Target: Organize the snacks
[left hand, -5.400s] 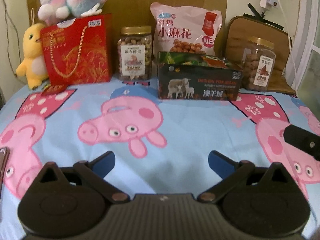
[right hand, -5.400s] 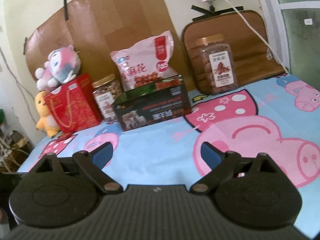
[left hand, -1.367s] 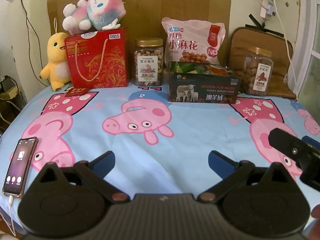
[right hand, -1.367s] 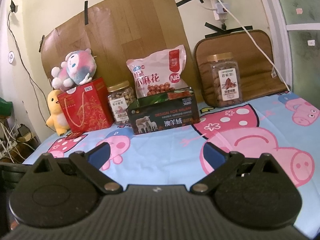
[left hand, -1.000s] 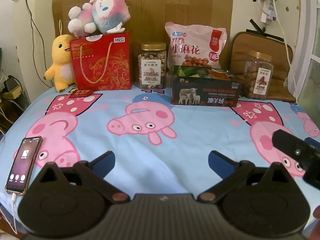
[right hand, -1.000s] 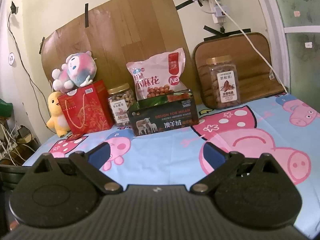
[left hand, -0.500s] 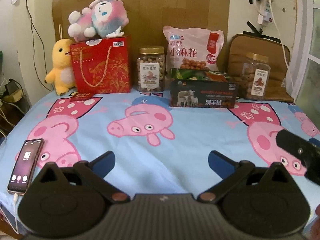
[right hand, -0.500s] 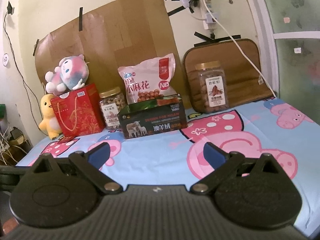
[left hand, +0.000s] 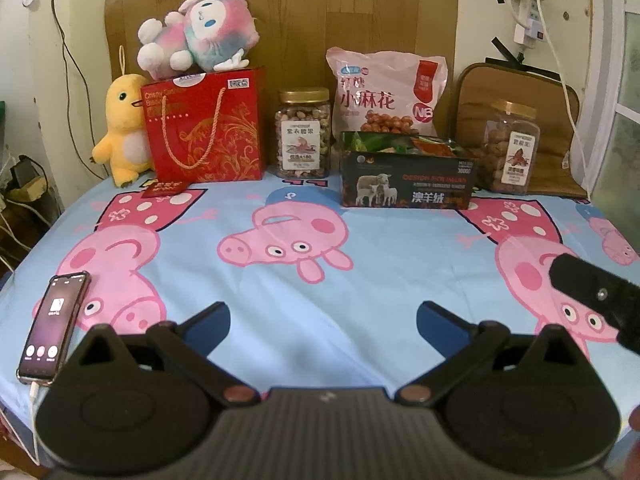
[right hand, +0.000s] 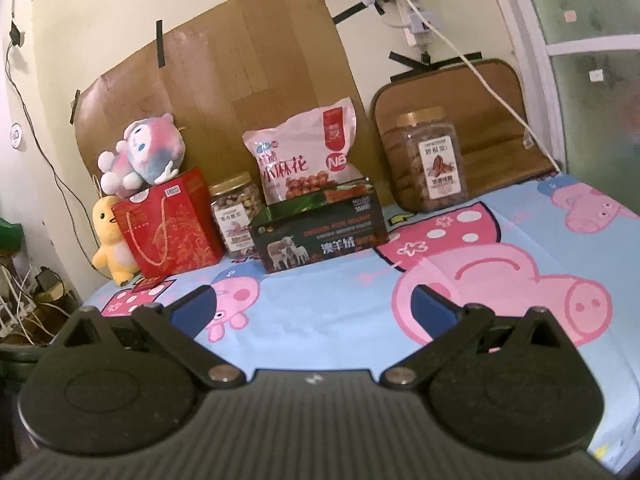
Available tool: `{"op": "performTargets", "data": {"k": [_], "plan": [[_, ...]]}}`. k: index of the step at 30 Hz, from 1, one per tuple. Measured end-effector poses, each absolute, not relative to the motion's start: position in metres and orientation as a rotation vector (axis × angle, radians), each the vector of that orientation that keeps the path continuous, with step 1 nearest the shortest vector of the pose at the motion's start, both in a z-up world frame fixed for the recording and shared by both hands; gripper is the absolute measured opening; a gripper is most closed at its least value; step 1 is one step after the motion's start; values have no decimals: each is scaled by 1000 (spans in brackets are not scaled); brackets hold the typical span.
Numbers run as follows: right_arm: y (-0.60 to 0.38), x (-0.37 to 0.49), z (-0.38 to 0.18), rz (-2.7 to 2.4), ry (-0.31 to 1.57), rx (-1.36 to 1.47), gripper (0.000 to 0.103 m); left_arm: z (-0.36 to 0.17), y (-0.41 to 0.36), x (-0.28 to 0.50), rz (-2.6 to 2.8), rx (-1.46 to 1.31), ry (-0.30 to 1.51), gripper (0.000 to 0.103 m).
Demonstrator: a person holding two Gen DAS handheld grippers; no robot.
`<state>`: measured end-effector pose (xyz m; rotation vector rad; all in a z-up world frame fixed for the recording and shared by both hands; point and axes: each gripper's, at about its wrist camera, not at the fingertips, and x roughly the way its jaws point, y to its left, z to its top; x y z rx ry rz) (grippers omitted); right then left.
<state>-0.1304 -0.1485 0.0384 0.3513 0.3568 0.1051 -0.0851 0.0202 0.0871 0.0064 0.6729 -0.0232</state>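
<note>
Snacks stand in a row at the back of the table. A red gift bag (left hand: 204, 128) (right hand: 170, 226), a nut jar (left hand: 304, 134) (right hand: 237, 216), a pink snack bag (left hand: 386, 98) (right hand: 306, 158), a black box (left hand: 406, 182) (right hand: 320, 236) holding snack packets, and a second nut jar (left hand: 512, 148) (right hand: 432, 160) at the right. My left gripper (left hand: 323, 318) is open and empty over the near table. My right gripper (right hand: 313, 306) is open and empty too; part of it shows in the left wrist view (left hand: 596, 292).
The table has a blue pig-print cloth (left hand: 320, 240). A phone (left hand: 54, 338) lies at the near left edge. A yellow duck plush (left hand: 122, 128) and a pink plush (left hand: 200, 36) sit by the gift bag. A brown cushion (right hand: 480, 120) leans behind the right jar.
Both grippers have drawn back from the snack row and risen slightly, so more of the table and the phone show. Both stay open and empty.
</note>
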Motion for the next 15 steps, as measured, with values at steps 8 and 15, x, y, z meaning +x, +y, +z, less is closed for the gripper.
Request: {"op": "performTargets", "data": {"k": [8,15], "plan": [[-141,-131,36,150,371,308,103,82,16,-84,-42,16,693,103],[-143,-129,33,168,381,319,103,80,16,-82,-30,17,703,103]]}}
